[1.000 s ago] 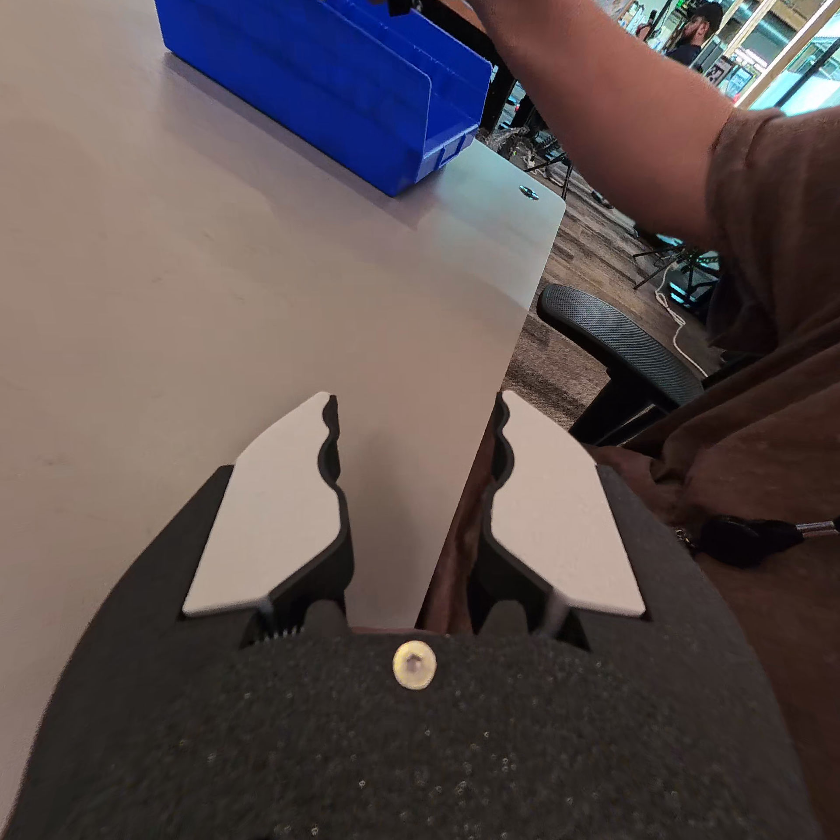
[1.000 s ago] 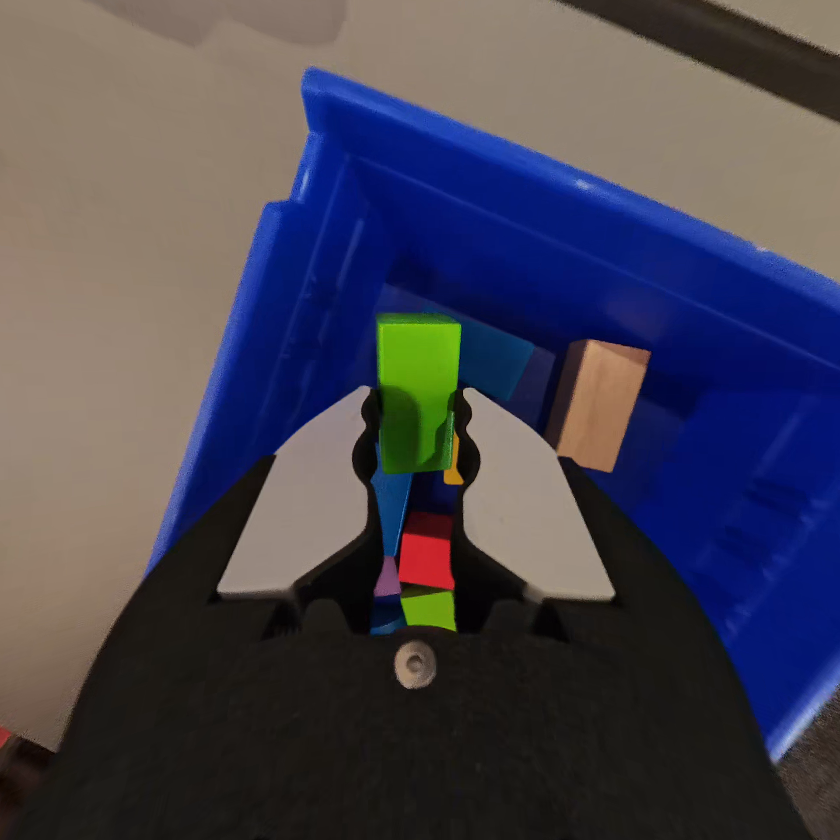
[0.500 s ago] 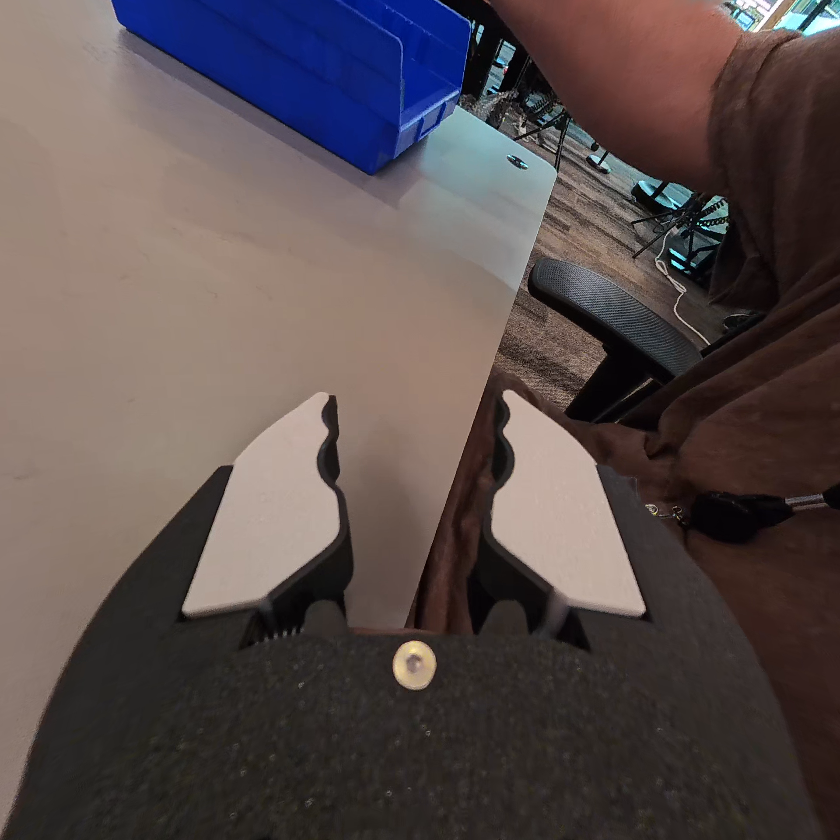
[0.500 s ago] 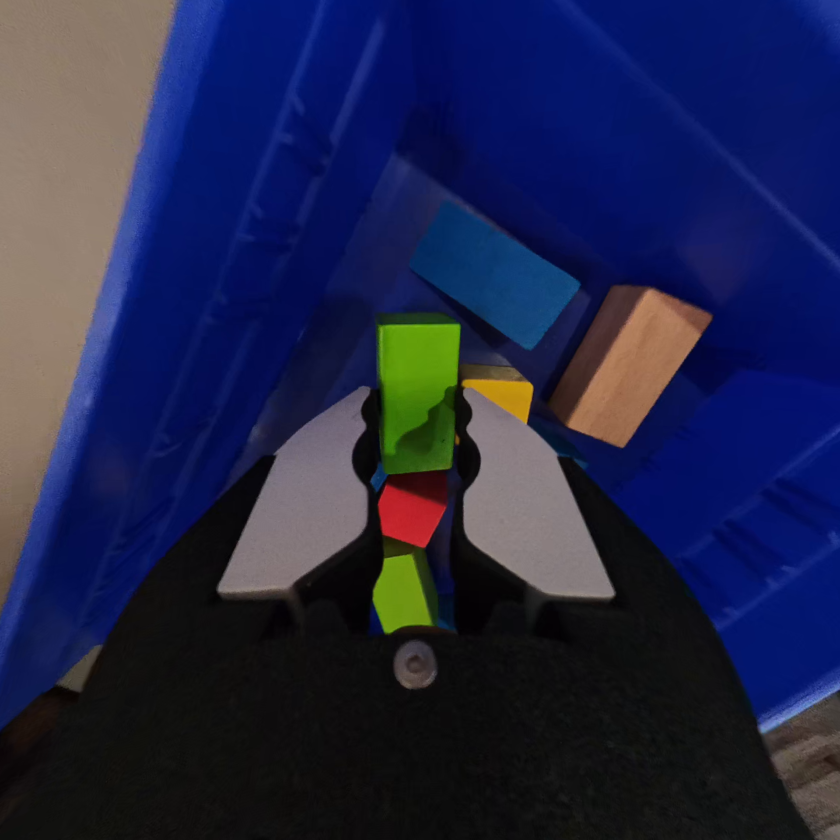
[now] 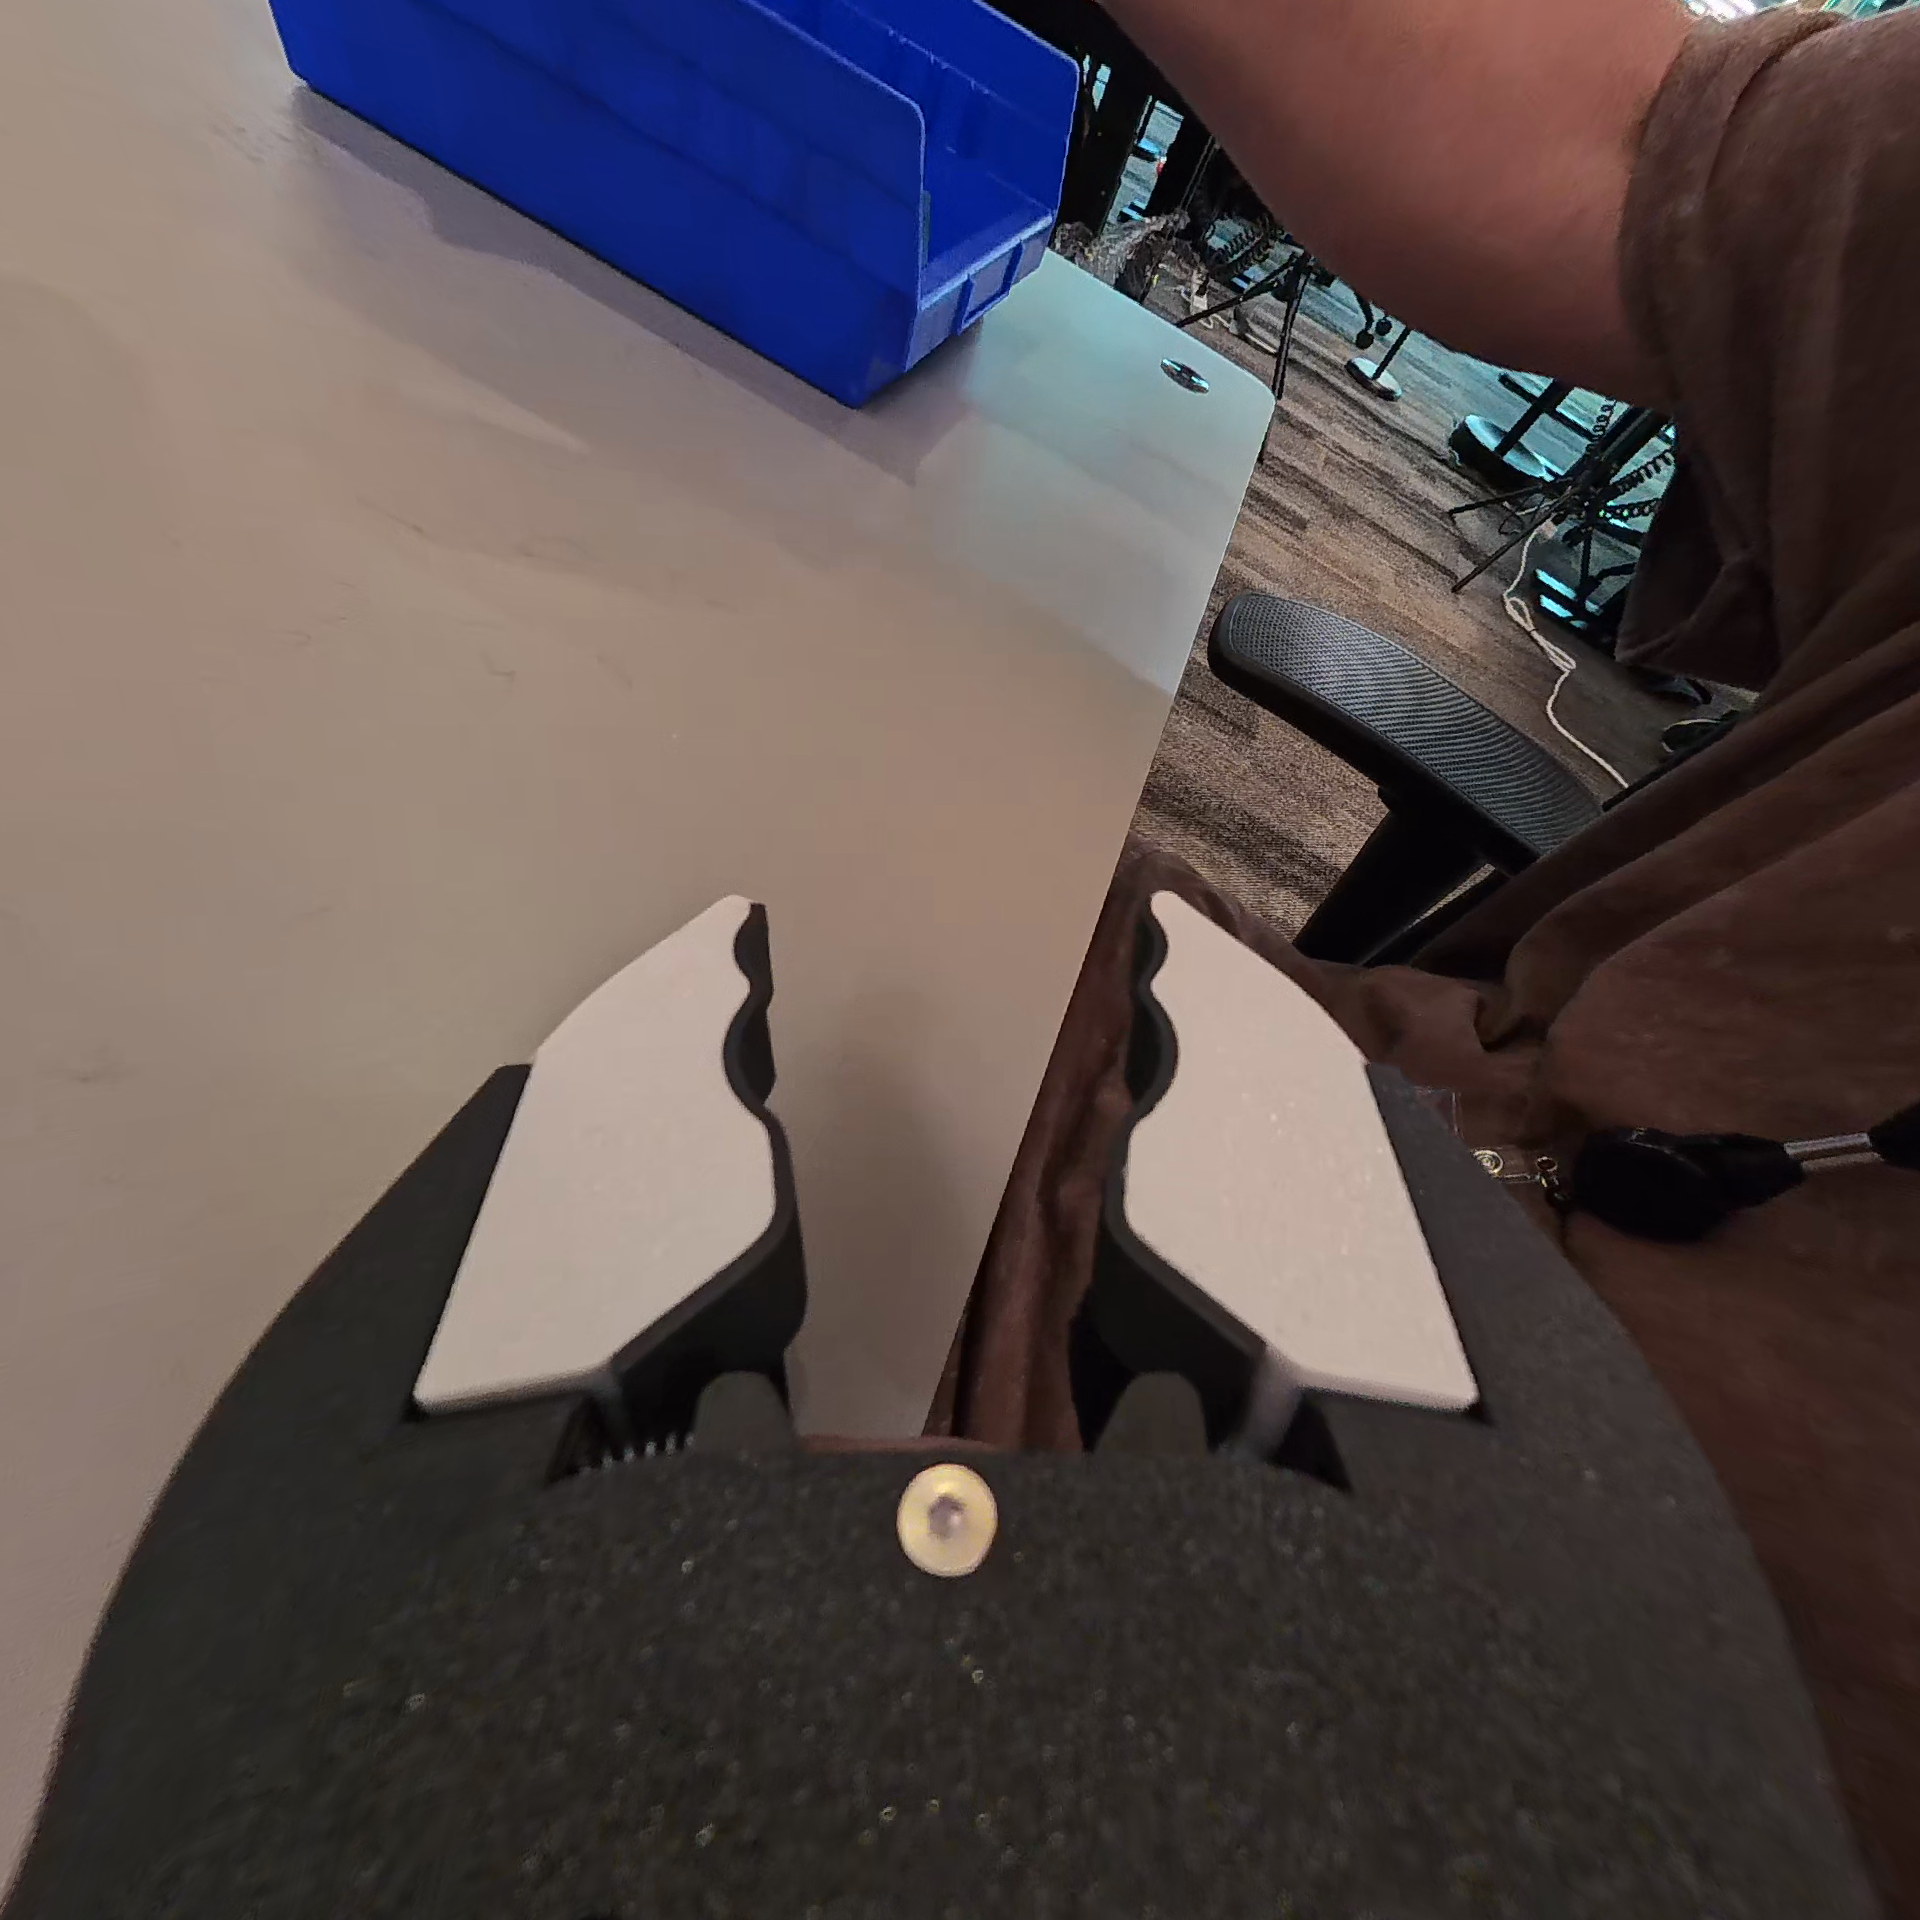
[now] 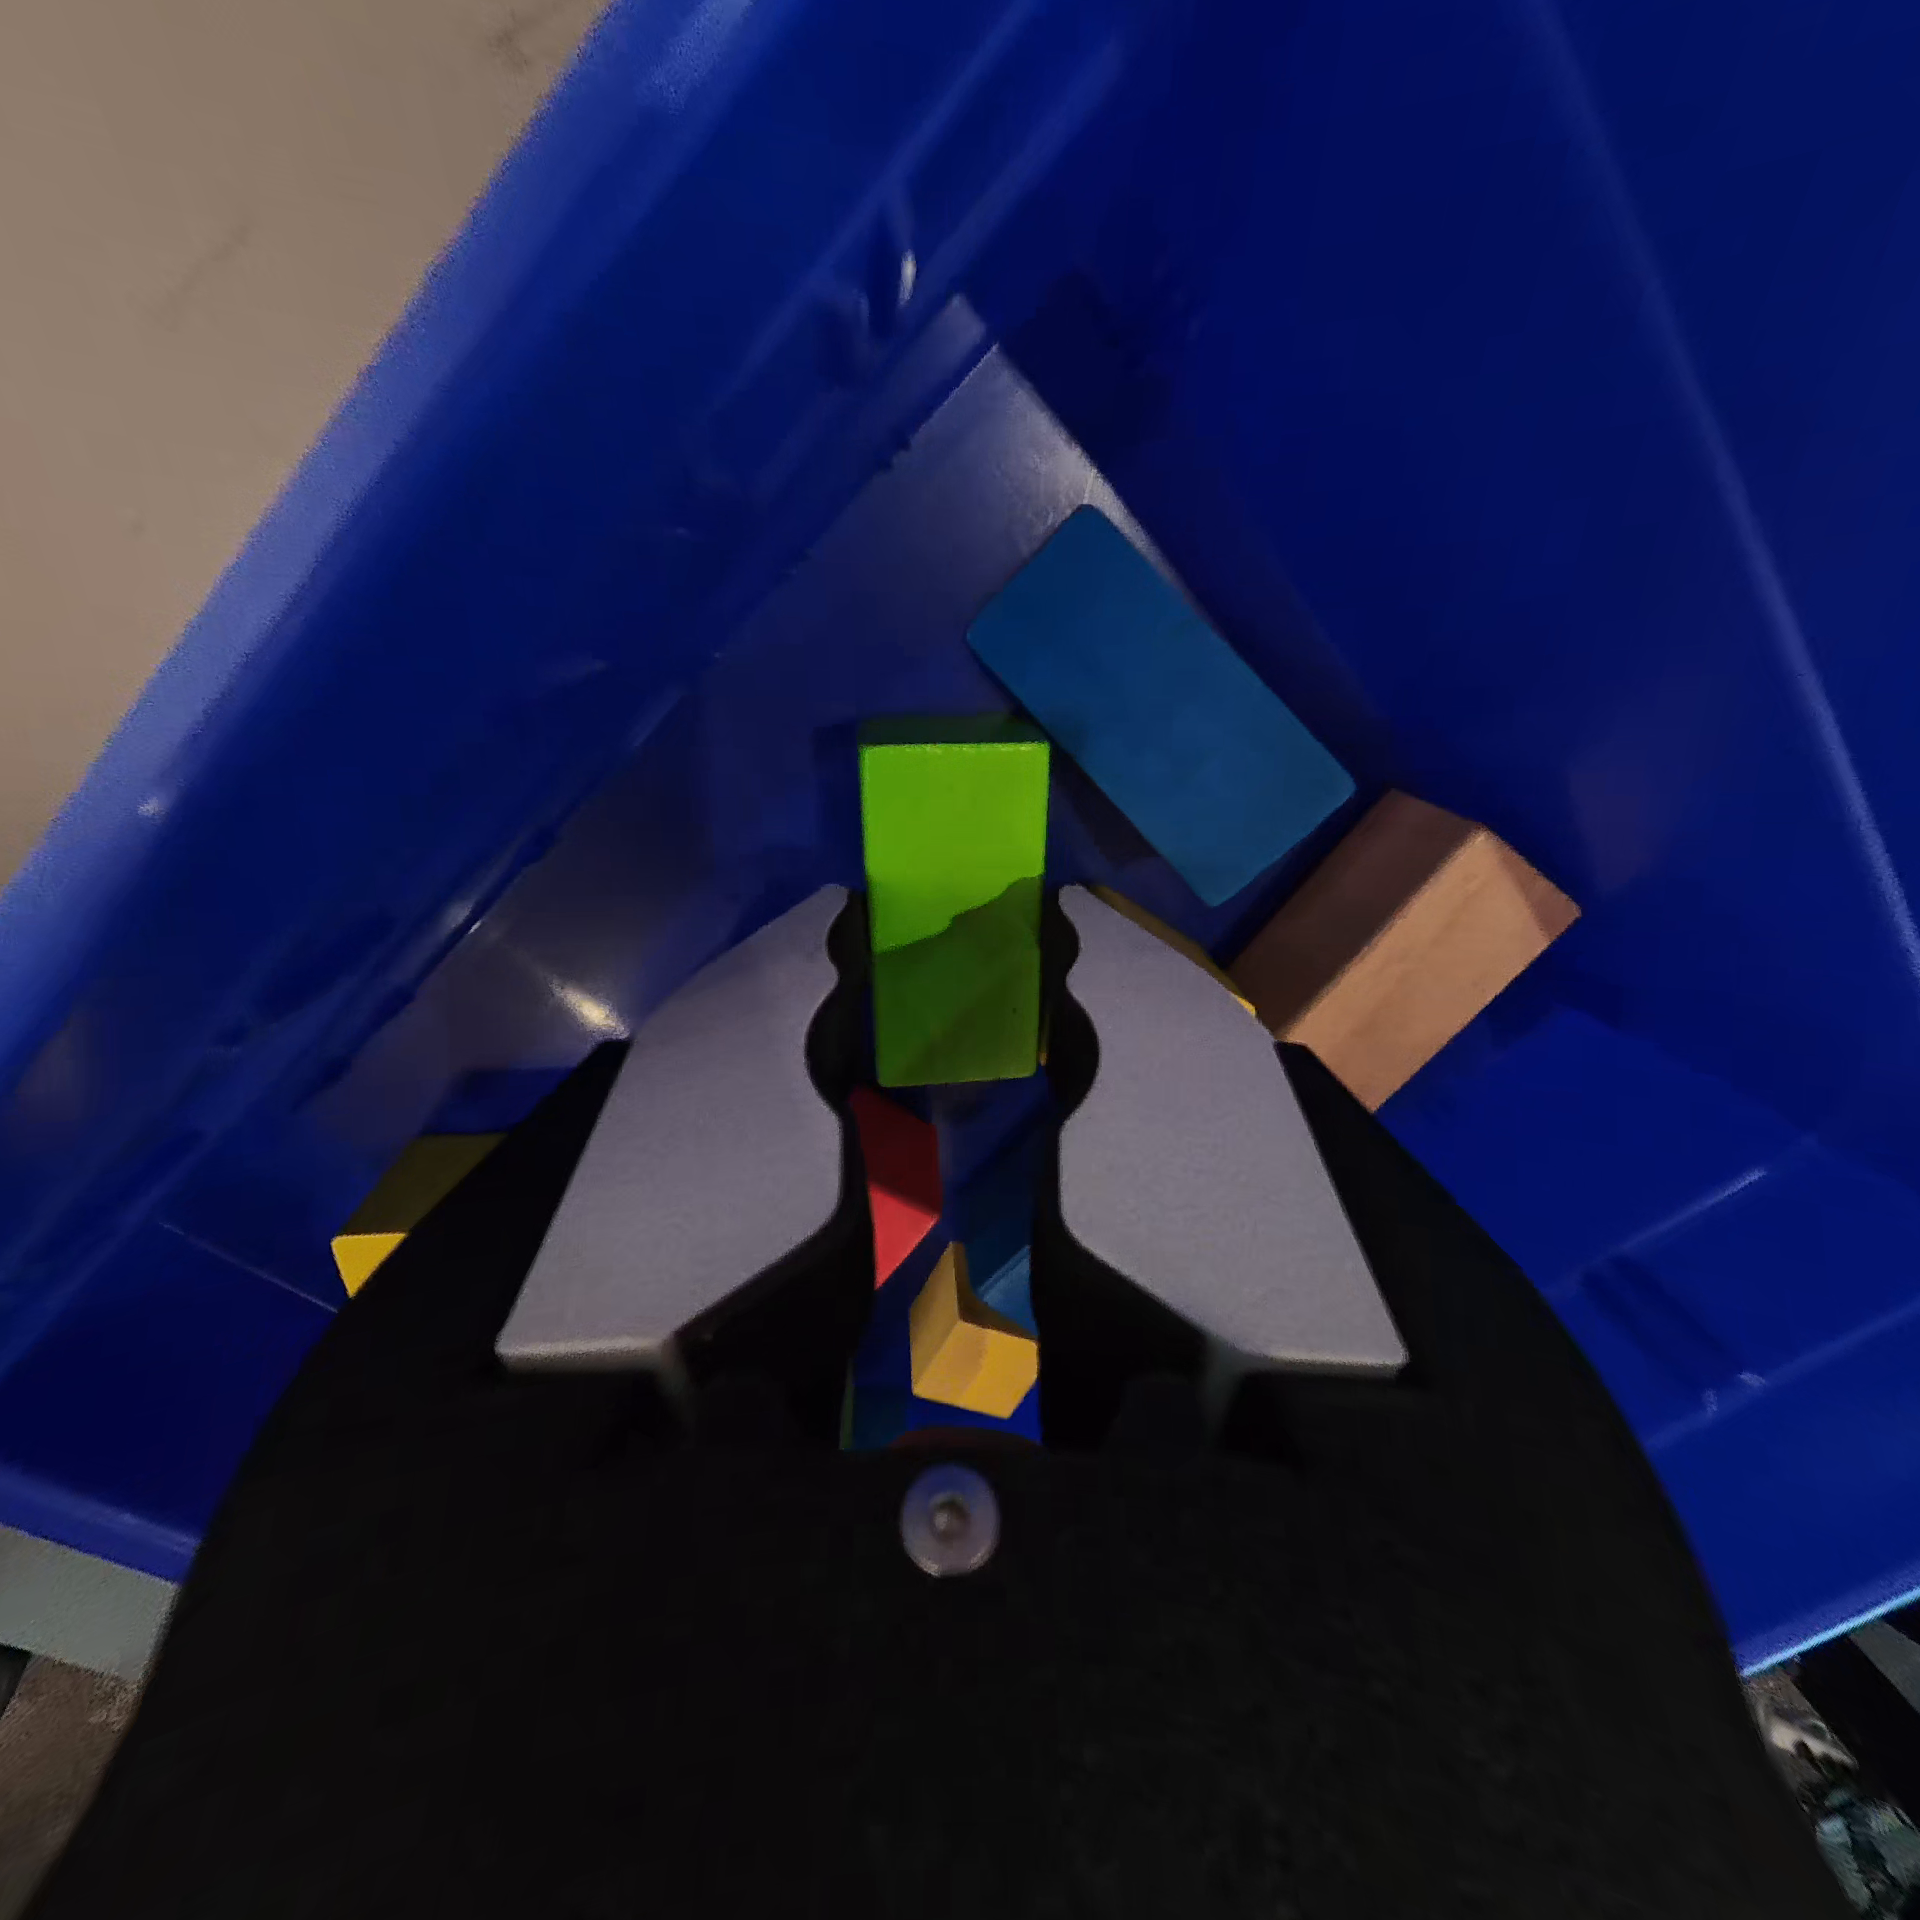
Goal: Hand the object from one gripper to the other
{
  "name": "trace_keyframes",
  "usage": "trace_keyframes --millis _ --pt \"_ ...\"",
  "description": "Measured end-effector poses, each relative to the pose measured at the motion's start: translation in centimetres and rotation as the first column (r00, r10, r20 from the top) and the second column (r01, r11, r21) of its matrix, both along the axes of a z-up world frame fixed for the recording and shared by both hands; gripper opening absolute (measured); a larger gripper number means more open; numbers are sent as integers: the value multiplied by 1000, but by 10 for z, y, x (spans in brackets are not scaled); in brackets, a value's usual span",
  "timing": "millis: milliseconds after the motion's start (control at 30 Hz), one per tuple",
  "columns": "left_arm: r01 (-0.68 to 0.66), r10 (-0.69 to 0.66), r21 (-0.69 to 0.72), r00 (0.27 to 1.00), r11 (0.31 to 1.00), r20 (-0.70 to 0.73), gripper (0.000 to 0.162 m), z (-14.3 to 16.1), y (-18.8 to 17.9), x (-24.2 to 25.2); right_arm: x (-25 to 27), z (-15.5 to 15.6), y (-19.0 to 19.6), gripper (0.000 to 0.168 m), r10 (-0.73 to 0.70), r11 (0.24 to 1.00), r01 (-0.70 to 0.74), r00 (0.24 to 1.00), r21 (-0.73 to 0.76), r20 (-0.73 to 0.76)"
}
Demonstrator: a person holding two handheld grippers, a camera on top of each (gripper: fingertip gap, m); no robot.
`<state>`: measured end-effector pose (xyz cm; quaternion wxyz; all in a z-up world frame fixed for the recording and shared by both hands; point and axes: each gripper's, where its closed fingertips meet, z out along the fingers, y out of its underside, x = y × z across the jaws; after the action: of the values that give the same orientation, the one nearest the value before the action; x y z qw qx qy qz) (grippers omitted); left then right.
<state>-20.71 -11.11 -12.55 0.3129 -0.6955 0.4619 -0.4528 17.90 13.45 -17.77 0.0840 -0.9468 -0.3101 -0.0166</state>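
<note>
One step looks done: your right gripper (image 6: pixel 956 914) clamps the green block (image 6: pixel 951 894) inside the blue bin (image 6: pixel 1558 416). Your left gripper (image 5: pixel 951 935), spread and empty, waits well apart from the bin; the handover remains.

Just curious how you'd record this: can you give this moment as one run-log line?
right claw: shut on green block, inside blue bin | left claw: open, empty, over table | handover: not yet done
</note>
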Motion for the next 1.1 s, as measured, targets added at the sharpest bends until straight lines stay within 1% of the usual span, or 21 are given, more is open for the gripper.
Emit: trace_keyframes --millis 267,333,367,400,467,533,567,600,667,733,767,800,867,933,1000,1067,1100 --pt "7 -7 4 1000 1000 -9 68 -2 -2 2 2 0 1 32 -20 999 21 1000 42 -18" --pt "3 -3 2 1000 1000 -5 69 -1 -2 1 9 11 5 40 -44 993 44 999 105 -4" --pt "-1 1 2 1000 1000 -1 69 0 -1 0 10 23 6 42 -59 986 62 998 156 -21" --pt "-5 5 1 1000 1000 2 69 1 0 0 6 40 6 42 -64 973 78 995 217 -70" --pt "-17 17 6 1000 1000 3 69 2 2 -3 -8 82 -1 43 -46 924 120 977 362 -207" --pt "-30 30 11 1000 999 8 69 4 5 -5 -22 126 -20 45 -23 834 209 937 510 -347" --pt "-38 38 14 999 999 11 69 5 7 -6 -32 144 -35 45 8 786 257 905 563 -425" --pt "-51 50 20 999 999 14 69 6 10 -7 -44 157 -54 46 55 737 299 867 606 -495" --pt "-86 85 41 996 995 17 69 10 17 -12 -66 166 -95 50 148 650 377 790 661 -596" --pt "-134 133 70 991 989 21 70 15 27 -18 -87 164 -135 49 194 556 478 721 680 -666" --pt "-161 159 85 987 983 24 69 18 33 -22 -98 157 -154 50 211 527 518 688 673 -695" --pt "-186 184 100 982 977 28 69 21 38 -26 -112 146 -171 49 221 521 546 656 656 -721" --pt "-220 219 134 975 966 23 69 27 48 -37 -140 122 -197 49 219 535 582 605 612 -766" --pt "-262 267 170 964 950 -2 67 34 62 -54 -162 101 -211 50 202 564 569 608 598 -768" --pt "-278 297 202 952 939 -72 65 42 76 -78 -184 92 -219 49 238 587 510 634 629 -736" --pt "-272 324 241 923 932 -208 63 46 96 -108 -198 82 -221 49 252 606 434 690 666 -679" --pt "-256 333 264 892 930 -307 63 43 108 -126 -203 79 -220 49 261 608 408 707 681 -657"
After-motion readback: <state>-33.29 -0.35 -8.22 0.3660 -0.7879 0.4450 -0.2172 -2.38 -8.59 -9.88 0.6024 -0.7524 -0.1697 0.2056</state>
